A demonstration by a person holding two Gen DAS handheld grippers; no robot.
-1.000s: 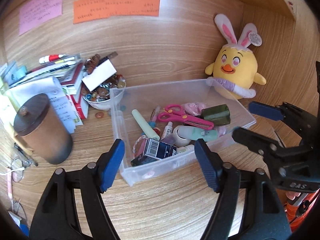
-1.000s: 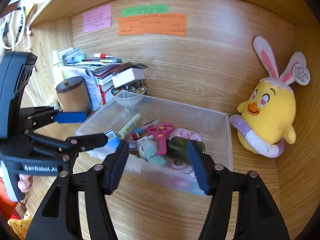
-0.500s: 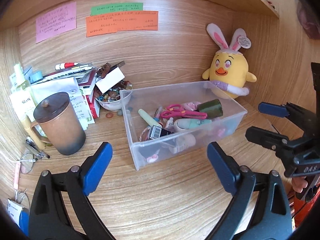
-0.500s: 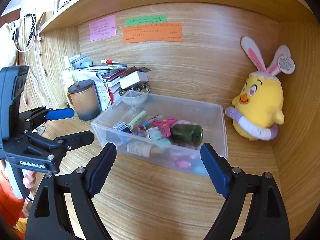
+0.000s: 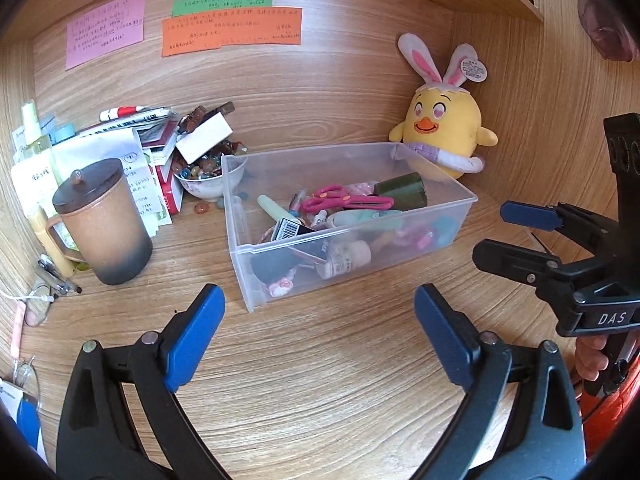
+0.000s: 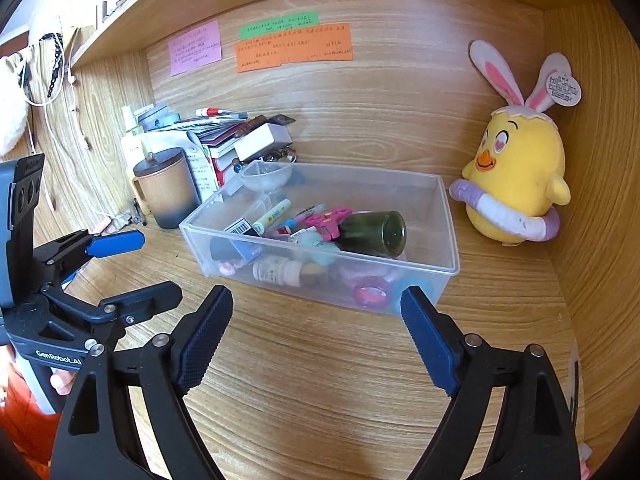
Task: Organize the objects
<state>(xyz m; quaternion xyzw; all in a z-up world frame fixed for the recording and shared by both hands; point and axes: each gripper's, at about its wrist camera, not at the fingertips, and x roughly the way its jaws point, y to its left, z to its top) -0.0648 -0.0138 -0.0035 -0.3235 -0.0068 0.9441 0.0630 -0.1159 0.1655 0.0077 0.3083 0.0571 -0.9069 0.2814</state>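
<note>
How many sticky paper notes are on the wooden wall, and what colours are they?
Pink note: 1
Green note: 1
Orange note: 1
Total: 3 notes

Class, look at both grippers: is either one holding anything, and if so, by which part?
Nothing is held. The left gripper and the right gripper both stand open over bare desk, short of the clear bin, with nothing between their fingers.
</note>
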